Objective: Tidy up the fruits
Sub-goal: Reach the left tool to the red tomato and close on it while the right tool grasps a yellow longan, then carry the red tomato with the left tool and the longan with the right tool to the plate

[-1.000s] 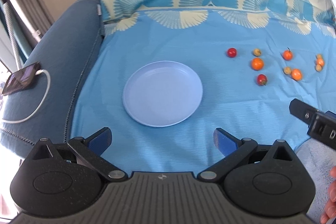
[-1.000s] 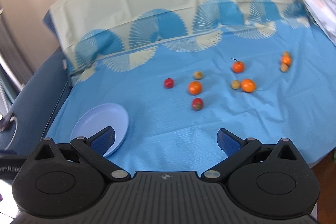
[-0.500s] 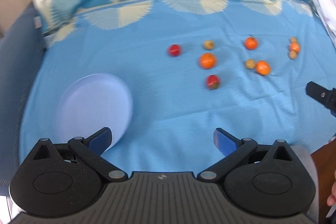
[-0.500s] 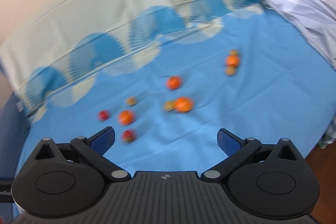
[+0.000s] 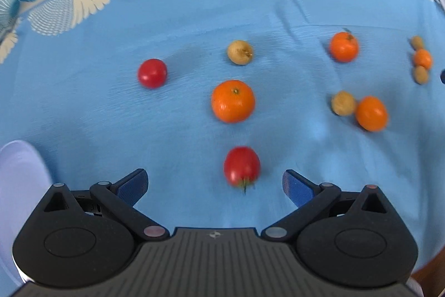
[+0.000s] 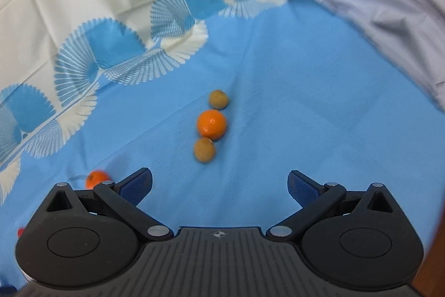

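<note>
Left gripper [image 5: 214,183] gapes wide just short of the near tomato [image 5: 241,166]; I'd straddle it squarely, then squeeze gently to avoid bruising.

no legible text, label, brand or number appears in either wrist view. the only sign is a small compass-like emblem moulded on the ribbed housing of the left gripper [image 5: 214,181] and the right gripper [image 6: 219,184].

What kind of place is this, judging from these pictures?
Probably a room in a home: a blue cloth with a fan pattern is spread out, small fruits such as an orange lie on it, and a plate sits at its edge.
</note>
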